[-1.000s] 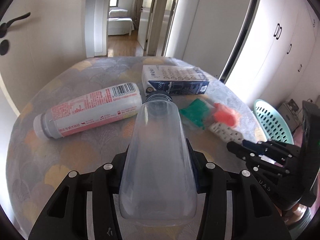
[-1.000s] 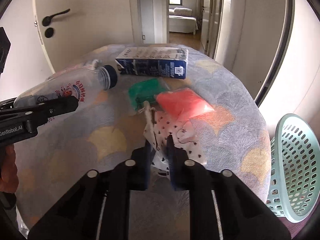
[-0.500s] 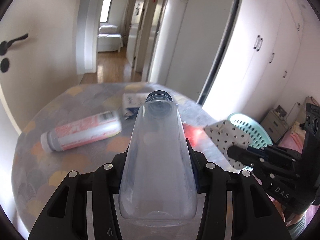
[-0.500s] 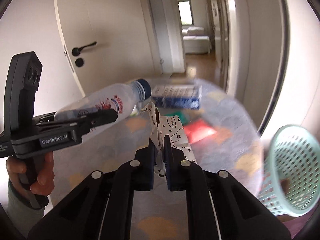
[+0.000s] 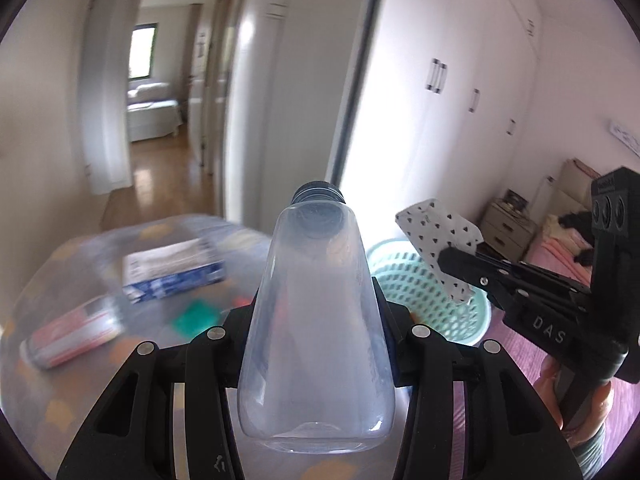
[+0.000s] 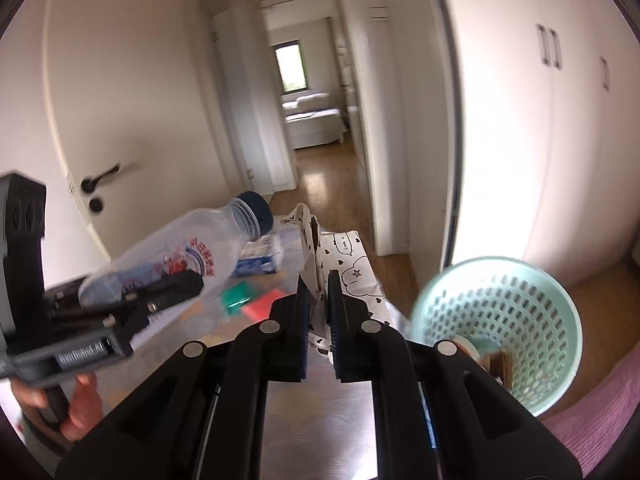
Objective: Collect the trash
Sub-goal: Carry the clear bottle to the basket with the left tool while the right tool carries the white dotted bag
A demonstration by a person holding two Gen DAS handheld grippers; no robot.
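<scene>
Holding clear bottle (image 5: 316, 320) capped, empty; mint basket (image 6: 532, 320) holds scraps (image 6: 486, 354).

A pale green perforated plastic basket (image 6: 500, 320) stood lower right; a blue-and-white rectangular carton (image 5: 172, 266) lay on the round patterned table (image 5: 80, 380), centre left.

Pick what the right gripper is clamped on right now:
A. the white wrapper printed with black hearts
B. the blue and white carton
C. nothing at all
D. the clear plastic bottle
A: the right gripper pinches the white wrapper printed with black hearts, while the left gripper carries the clear plastic bottle.
</scene>
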